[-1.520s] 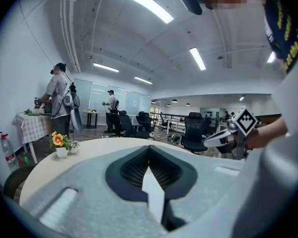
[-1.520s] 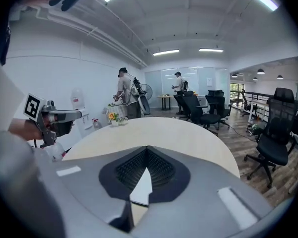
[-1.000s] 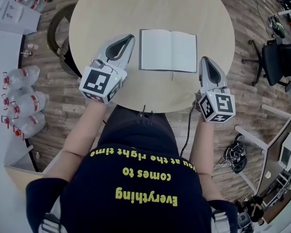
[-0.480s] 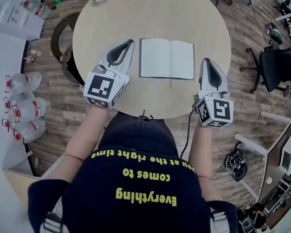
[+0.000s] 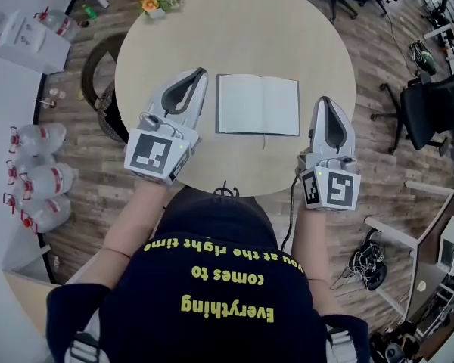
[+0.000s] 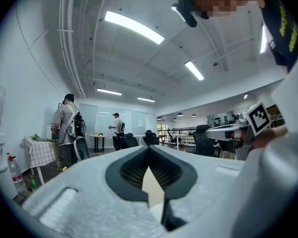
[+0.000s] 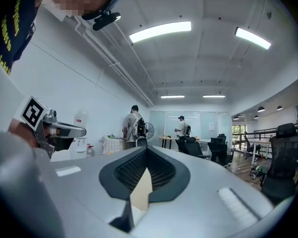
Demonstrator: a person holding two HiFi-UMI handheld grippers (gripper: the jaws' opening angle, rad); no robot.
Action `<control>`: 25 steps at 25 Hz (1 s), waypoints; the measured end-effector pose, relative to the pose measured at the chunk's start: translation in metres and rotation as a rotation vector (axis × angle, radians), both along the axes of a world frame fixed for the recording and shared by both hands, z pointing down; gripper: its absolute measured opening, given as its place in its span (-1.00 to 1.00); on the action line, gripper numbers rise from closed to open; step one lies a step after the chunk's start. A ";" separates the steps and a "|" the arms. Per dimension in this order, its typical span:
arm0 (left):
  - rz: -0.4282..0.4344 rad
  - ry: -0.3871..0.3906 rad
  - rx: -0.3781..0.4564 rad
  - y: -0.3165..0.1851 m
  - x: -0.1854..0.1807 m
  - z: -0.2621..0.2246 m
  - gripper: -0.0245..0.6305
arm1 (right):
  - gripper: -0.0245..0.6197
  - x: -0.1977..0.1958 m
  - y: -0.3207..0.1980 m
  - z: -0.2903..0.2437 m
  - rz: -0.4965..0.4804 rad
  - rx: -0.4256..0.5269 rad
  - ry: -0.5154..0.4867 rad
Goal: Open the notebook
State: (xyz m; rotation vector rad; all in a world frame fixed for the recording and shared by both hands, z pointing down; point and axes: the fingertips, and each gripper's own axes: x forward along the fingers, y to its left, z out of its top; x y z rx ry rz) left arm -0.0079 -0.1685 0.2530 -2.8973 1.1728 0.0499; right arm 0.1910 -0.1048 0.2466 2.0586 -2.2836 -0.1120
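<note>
Round pale table (image 5: 234,21) bears rectangular open notebook (image 5: 258,105).

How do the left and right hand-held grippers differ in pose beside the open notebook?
The left hand-held gripper sits left of the notebook, the right hand-held gripper right of it. The left one slants toward the notebook; the right points nearly straight ahead. The left tip reaches farther forward than the right's. Both are shut and empty.
</note>
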 end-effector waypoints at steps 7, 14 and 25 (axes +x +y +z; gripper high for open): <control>-0.003 0.007 0.003 -0.007 -0.001 -0.005 -0.92 | -0.89 -0.003 -0.004 -0.002 -0.007 -0.004 -0.014; -0.011 -0.021 -0.035 -0.012 0.002 0.006 -0.91 | -0.89 -0.001 -0.007 0.001 -0.004 -0.010 -0.023; -0.004 -0.039 -0.041 -0.015 0.002 0.017 -0.92 | -0.89 0.001 -0.008 0.006 0.006 -0.019 -0.023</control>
